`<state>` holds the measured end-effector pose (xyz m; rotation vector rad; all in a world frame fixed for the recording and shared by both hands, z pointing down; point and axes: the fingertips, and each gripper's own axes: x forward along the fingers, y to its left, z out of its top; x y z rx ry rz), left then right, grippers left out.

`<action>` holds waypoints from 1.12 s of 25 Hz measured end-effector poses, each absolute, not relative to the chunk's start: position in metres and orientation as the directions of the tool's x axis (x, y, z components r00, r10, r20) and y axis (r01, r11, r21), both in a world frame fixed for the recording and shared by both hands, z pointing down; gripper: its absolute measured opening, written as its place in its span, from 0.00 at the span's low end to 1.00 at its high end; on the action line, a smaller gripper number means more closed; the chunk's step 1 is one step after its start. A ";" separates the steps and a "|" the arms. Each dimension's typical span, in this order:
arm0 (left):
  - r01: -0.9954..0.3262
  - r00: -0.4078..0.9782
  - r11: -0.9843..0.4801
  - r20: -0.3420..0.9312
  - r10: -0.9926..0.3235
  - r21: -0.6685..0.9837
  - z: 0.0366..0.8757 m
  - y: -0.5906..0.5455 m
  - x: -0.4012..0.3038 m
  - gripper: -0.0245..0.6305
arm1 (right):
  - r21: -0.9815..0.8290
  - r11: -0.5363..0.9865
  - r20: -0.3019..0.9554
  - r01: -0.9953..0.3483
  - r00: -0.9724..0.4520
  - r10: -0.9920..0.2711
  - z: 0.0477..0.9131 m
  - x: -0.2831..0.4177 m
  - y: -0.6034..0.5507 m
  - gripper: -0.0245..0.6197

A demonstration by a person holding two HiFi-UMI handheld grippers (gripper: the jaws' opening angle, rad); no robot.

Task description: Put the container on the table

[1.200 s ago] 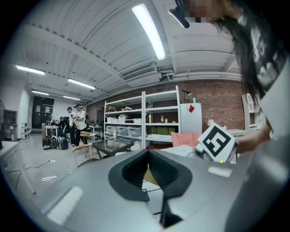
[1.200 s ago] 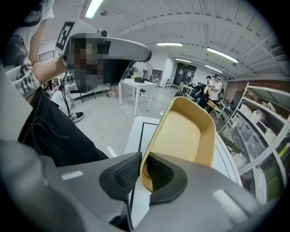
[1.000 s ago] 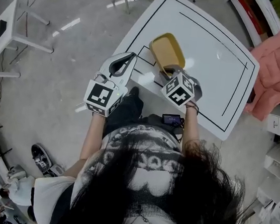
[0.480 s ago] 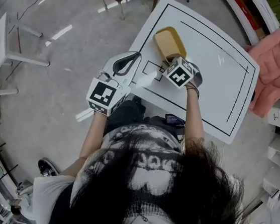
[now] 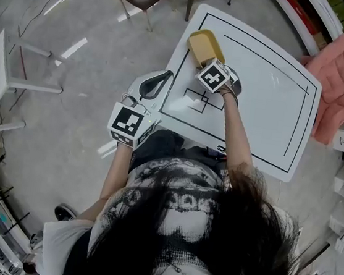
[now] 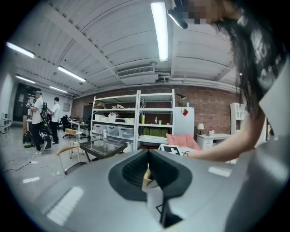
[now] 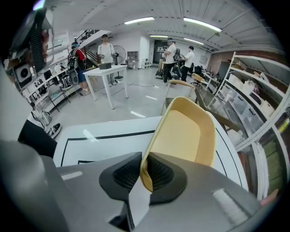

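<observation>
my right gripper (image 7: pixel 144 174) is clamped on the near rim of the yellow container (image 7: pixel 183 136), held tilted over the table's (image 5: pixel 263 107) far left. next: lower it flat, then release. my left gripper (image 6: pixel 147 179) is closed on nothing.

grey floor (image 5: pixel 68 121), white shelving (image 6: pixel 136 115), brick wall (image 6: pixel 213 113), strip lights (image 6: pixel 159 31)

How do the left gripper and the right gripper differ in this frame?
The right gripper is clamped on the yellow container at its rim; the left gripper is shut on nothing. The right gripper reaches out over the table; the left gripper is held beside the table's edge. Both have their jaws closed.
</observation>
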<state>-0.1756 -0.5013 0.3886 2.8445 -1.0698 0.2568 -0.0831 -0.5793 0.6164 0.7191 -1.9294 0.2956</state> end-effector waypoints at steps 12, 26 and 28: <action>-0.667 0.736 -0.743 0.194 -0.649 0.047 0.394 -0.505 -0.190 0.04 | 0.135 0.742 0.879 -0.657 -0.267 -0.396 0.626 -0.081 -0.592 0.13; -0.640 0.759 -0.765 0.207 -0.617 0.067 0.403 -0.500 -0.192 0.04 | 0.110 0.665 0.777 -0.739 -0.353 -0.521 0.579 -0.080 -0.581 0.17; -0.630 0.767 -0.773 0.211 -0.606 0.071 0.406 -0.500 -0.188 0.04 | 0.098 0.647 0.748 -0.756 -0.373 -0.549 0.563 -0.078 -0.572 0.17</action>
